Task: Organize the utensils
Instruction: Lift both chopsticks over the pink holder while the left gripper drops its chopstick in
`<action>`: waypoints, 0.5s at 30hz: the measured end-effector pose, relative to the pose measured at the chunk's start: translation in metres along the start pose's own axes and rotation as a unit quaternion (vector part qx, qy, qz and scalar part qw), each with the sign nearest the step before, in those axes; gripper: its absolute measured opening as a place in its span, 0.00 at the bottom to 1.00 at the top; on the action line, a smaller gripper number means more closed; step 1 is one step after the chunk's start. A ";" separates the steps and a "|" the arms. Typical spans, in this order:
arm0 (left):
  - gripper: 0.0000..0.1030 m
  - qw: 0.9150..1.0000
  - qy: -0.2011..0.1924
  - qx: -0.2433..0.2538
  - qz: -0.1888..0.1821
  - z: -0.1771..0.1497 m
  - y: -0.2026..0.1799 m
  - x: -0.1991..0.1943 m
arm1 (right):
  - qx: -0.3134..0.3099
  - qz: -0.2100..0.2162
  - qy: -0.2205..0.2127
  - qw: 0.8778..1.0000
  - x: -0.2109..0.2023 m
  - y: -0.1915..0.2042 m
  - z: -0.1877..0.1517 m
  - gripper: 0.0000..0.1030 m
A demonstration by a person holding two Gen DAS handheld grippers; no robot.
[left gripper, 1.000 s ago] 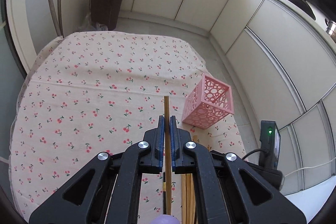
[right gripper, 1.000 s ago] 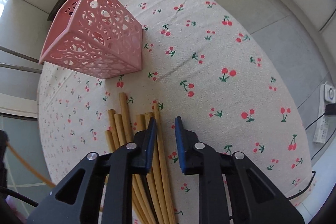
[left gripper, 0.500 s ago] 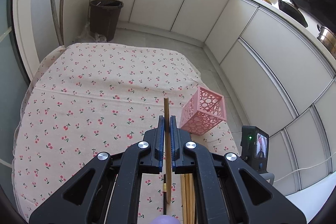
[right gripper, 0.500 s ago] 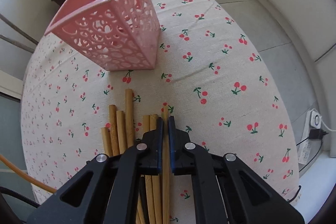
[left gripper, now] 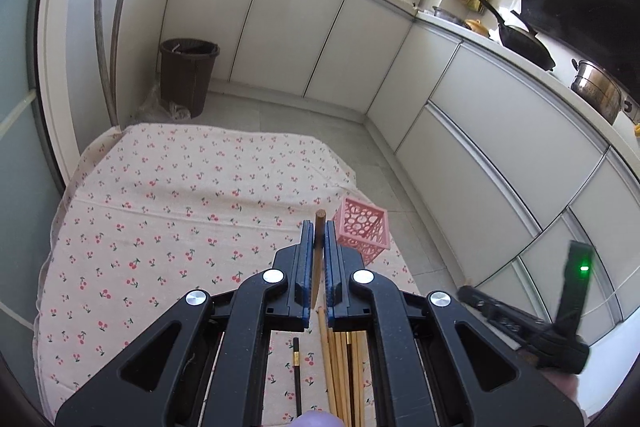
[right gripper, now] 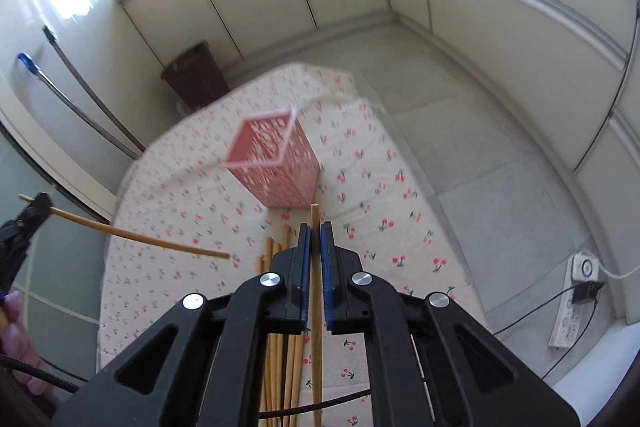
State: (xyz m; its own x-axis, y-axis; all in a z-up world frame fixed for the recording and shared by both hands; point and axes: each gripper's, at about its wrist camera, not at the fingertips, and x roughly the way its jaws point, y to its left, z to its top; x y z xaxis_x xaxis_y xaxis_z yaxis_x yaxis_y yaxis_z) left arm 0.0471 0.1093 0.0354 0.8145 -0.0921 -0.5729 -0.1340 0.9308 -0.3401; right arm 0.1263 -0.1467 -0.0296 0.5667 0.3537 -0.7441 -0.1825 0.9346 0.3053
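Observation:
My left gripper (left gripper: 316, 229) is shut on a wooden chopstick (left gripper: 319, 227) and holds it high above the cherry-print tablecloth (left gripper: 180, 227). That chopstick also shows in the right wrist view (right gripper: 140, 237), sticking out from the left gripper at the far left. My right gripper (right gripper: 315, 229) is shut on another wooden chopstick (right gripper: 315, 215), lifted above the table. The pink perforated basket (right gripper: 276, 163) stands upright just beyond it, and shows in the left wrist view (left gripper: 362, 229) too. A bundle of wooden chopsticks (left gripper: 340, 355) lies on the cloth below both grippers, with one black chopstick (left gripper: 297, 375) beside it.
The table is low, with grey floor (left gripper: 280, 115) around it. A dark bin (left gripper: 188, 79) stands beyond its far edge by white cabinets (left gripper: 296, 39). A power strip (right gripper: 576, 303) and cables lie on the floor at the right.
My right gripper closed on a chopstick from the bundle and lifted it well above the table. My left gripper rose higher with its chopstick.

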 end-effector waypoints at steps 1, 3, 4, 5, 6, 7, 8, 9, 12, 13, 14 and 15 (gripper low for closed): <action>0.04 1.000 -0.005 0.001 0.003 0.002 -0.002 -0.002 | -0.001 0.006 -0.010 1.000 -0.011 -0.001 0.002 0.05; 0.04 1.000 -0.012 0.003 0.006 0.007 -0.005 -0.004 | 0.002 0.017 -0.029 0.999 -0.024 0.001 0.012 0.05; 0.04 1.000 -0.014 0.003 0.007 0.009 -0.007 -0.006 | 0.004 0.023 -0.038 0.999 -0.032 0.001 0.017 0.05; 0.04 1.000 -0.017 0.003 0.007 0.012 -0.009 -0.007 | 0.008 0.033 -0.047 0.998 -0.040 0.001 0.022 0.05; 0.04 1.000 -0.020 0.003 0.006 0.015 -0.011 -0.009 | 0.012 0.042 -0.054 0.998 -0.048 0.002 0.027 0.05; 0.04 1.000 -0.024 0.002 0.004 0.019 -0.013 -0.012 | 0.016 0.049 -0.061 0.997 -0.054 0.003 0.031 0.05; 0.04 1.000 -0.029 0.002 0.002 0.022 -0.016 -0.015 | 0.021 0.058 -0.073 0.995 -0.062 0.003 0.040 0.05; 0.04 0.999 -0.036 0.001 0.000 0.028 -0.020 -0.018 | 0.025 0.067 -0.084 0.994 -0.070 0.004 0.047 0.05; 0.04 0.998 -0.056 0.010 -0.004 0.049 -0.035 -0.026 | 0.037 0.092 -0.116 0.988 -0.092 0.005 0.071 0.05; 0.04 0.998 -0.062 0.015 -0.005 0.056 -0.041 -0.029 | 0.040 0.097 -0.128 0.986 -0.097 0.004 0.078 0.05; 0.04 0.997 -0.070 0.019 -0.005 0.065 -0.048 -0.029 | 0.044 0.100 -0.140 0.984 -0.104 0.003 0.086 0.05; 0.04 0.997 -0.074 0.022 -0.004 0.071 -0.053 -0.030 | 0.049 0.103 -0.152 0.982 -0.109 0.002 0.095 0.05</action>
State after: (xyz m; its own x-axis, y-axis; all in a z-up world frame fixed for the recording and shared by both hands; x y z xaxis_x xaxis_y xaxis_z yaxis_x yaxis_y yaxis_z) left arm 0.0702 0.0881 0.1232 0.8903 -0.0502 -0.4527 -0.1044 0.9450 -0.3100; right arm 0.1404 -0.1870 0.1080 0.7426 0.4938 -0.4524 -0.2497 0.8310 0.4972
